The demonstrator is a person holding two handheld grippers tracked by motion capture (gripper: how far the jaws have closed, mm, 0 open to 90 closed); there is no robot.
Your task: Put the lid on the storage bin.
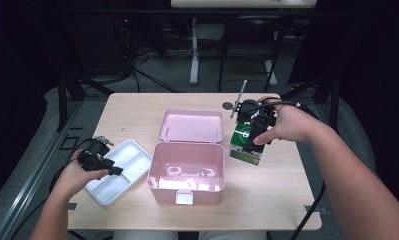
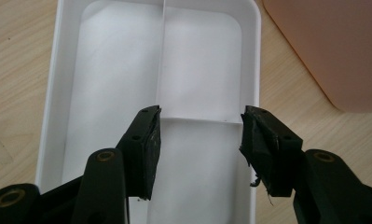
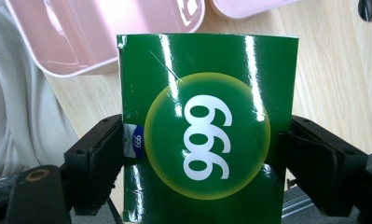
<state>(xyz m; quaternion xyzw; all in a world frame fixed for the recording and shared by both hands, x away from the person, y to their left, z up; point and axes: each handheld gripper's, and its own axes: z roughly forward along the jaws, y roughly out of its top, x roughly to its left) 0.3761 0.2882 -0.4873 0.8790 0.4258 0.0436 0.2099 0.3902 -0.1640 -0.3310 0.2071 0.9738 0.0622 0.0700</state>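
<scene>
At three o'clock from the open pink box (image 1: pixel 187 172), the right gripper (image 1: pixel 257 131) held a green carton (image 1: pixel 247 145) tilted above the worktop (image 1: pixel 282 200), its fingers (image 3: pixel 95 163) pinching the carton's two side faces. The box lay at about nine o'clock from the carton, nearer this hand. Over the white tray (image 1: pixel 118 171), the left gripper (image 1: pixel 99 162) hovered, fingers (image 2: pixel 144 149) spread and empty.

Overhead light brightens the table (image 1: pixel 137 107); far background dark. Glare streaks the green box (image 3: pixel 207 126); white tray (image 2: pixel 202 70) nearly overexposed.
</scene>
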